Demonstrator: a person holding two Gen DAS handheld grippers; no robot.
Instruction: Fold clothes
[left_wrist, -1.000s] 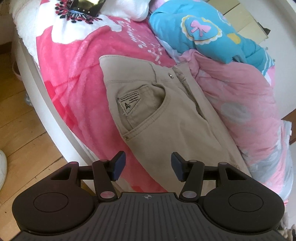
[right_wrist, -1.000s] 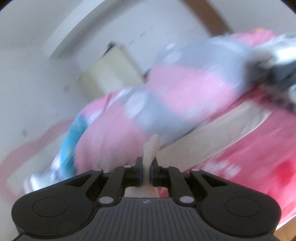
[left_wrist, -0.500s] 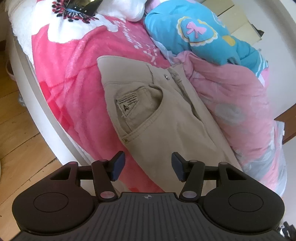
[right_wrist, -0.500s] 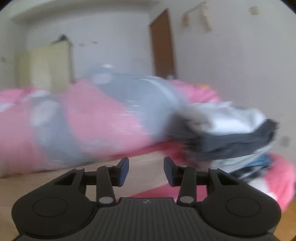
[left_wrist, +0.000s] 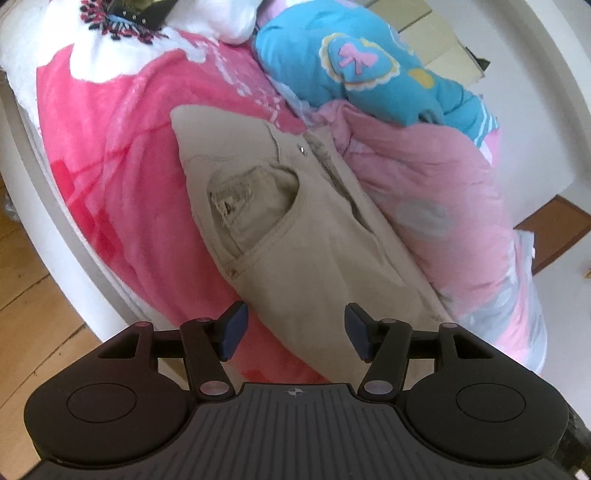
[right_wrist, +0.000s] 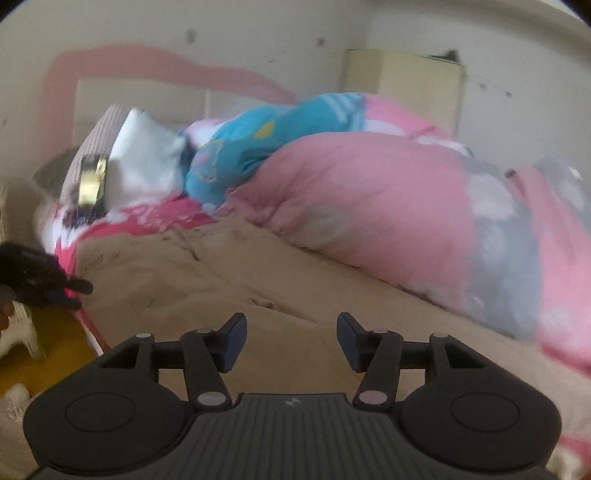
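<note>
Beige trousers (left_wrist: 295, 240) lie flat along the bed on a bright pink blanket (left_wrist: 129, 147), waistband and a front pocket at the far end. My left gripper (left_wrist: 295, 325) hovers open over the leg part near the bed's edge, with nothing between its pads. In the right wrist view the trousers (right_wrist: 207, 280) spread out ahead. My right gripper (right_wrist: 291, 336) is low over them, its jaws opening and holding nothing. A dark blur at the bed's edge is my left gripper (right_wrist: 79, 294).
A puffy pink and grey duvet (left_wrist: 443, 206) presses against the trousers' far side, with a blue quilt (left_wrist: 369, 66) beyond it. The white bed rail (left_wrist: 48, 221) and wooden floor (left_wrist: 29, 295) lie to the left. A white pillow (right_wrist: 147, 162) rests by the headboard.
The right gripper let go of the beige fold it pinched, opened, rolled level and swung across the bed over the trousers. The left gripper only tilted slightly and stays open.
</note>
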